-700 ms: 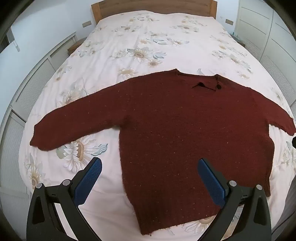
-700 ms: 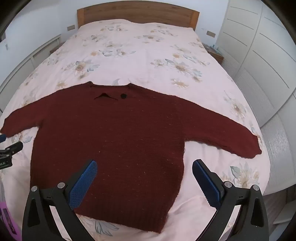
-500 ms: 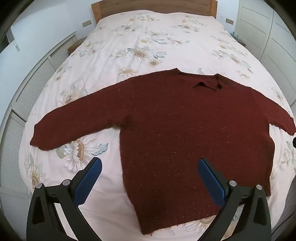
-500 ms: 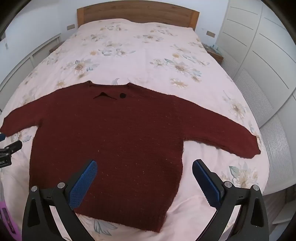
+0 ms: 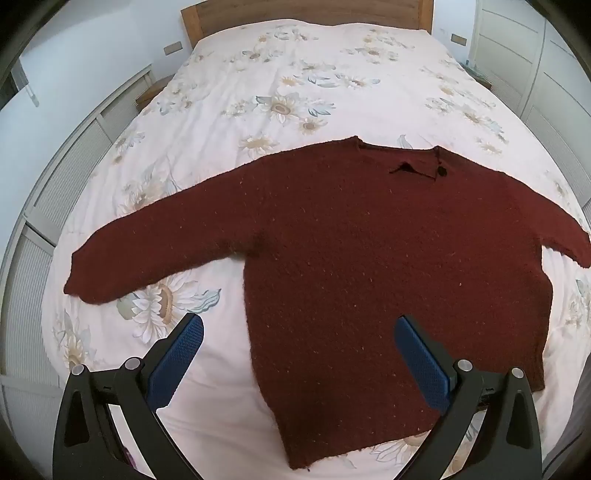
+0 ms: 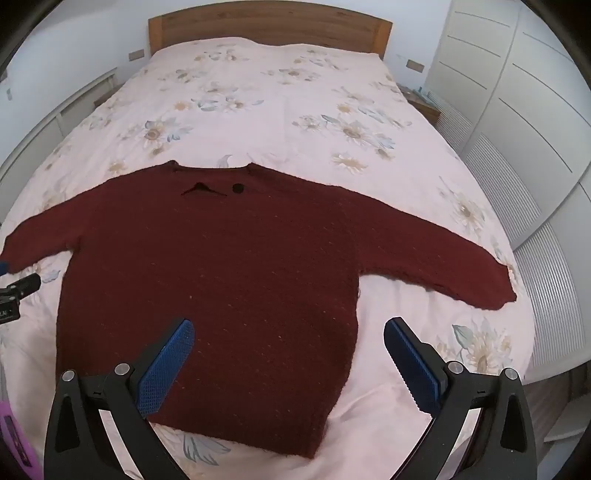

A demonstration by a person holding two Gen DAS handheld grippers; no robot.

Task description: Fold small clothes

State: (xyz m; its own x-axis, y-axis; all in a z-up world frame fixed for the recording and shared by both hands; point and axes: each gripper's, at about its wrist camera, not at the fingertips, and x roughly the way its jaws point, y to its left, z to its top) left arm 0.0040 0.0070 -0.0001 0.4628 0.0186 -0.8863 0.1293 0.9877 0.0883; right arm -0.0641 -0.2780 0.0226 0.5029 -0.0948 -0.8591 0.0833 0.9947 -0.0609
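Observation:
A dark red knitted sweater (image 5: 369,258) lies flat on the bed with both sleeves spread out; it also shows in the right wrist view (image 6: 229,277). Its neck, with a black button (image 6: 237,188), points to the headboard. My left gripper (image 5: 298,325) is open and empty, held above the sweater's lower left side, with the left sleeve (image 5: 155,254) off to its left. My right gripper (image 6: 289,326) is open and empty above the sweater's lower right side, with the right sleeve (image 6: 443,258) off to its right.
The bed has a pink floral cover (image 5: 295,92) and a wooden headboard (image 6: 266,26). White slatted wardrobe doors (image 6: 535,147) stand along the right side and white cabinets (image 5: 55,184) along the left. Part of the left gripper (image 6: 18,291) shows at the right view's left edge.
Both views have drifted very slightly; the sweater lies as before and both grippers stay open.

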